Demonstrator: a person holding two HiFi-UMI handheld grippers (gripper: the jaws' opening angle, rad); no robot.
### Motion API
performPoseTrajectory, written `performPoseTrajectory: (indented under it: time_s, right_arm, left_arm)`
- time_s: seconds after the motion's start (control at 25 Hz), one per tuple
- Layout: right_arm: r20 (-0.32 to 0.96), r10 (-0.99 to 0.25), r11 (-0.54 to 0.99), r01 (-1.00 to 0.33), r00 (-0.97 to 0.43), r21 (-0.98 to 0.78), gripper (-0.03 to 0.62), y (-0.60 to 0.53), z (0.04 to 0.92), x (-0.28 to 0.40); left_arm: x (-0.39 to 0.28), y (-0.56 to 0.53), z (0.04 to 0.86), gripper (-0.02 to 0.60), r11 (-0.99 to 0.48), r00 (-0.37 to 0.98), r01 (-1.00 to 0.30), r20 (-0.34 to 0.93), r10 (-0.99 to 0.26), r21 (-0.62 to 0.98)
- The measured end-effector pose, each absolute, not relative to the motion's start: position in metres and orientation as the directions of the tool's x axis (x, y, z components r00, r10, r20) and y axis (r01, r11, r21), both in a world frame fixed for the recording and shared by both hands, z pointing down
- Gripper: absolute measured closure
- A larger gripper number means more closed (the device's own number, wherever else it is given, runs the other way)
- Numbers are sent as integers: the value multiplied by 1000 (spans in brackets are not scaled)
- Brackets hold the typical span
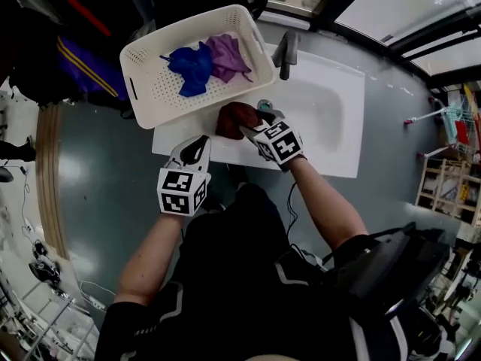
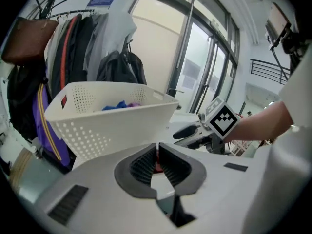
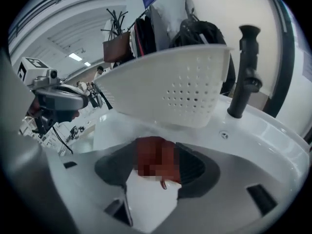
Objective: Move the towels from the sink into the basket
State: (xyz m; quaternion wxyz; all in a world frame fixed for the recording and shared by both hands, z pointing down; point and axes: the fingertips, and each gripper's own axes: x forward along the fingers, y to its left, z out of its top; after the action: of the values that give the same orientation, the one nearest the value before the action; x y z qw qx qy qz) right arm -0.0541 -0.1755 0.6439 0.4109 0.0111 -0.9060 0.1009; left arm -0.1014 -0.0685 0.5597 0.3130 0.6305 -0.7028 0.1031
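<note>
Rust-red towel (image 1: 231, 119) lies in the white sink (image 1: 331, 104). We note right gripper (image 3: 157, 169) jaws apart around it; left gripper (image 2: 157, 162) jaws together.

towel (image 1: 231, 119) in sink (image 1: 327, 107), basket (image 1: 146, 47) just behind

Basket (image 1: 188, 22) and faucet (image 1: 285, 51) along sink (image 1: 331, 119) rim
</note>
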Motion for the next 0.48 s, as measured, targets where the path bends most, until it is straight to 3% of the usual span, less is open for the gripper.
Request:
performPoseTrajectory:
  time_s: [0.2, 0.48]
  right_arm:
    - [814, 126, 988, 2, -567, -152, 295, -178, 701, -64]
    - [849, 192, 981, 95, -493, -167, 292, -171, 745, -81]
  left_arm:
    - [-102, -67, 605, 575, 283, -52, -923, 645, -762, 260]
    - [-108, -70, 614, 575, 288, -74, -931, 657, -750, 223]
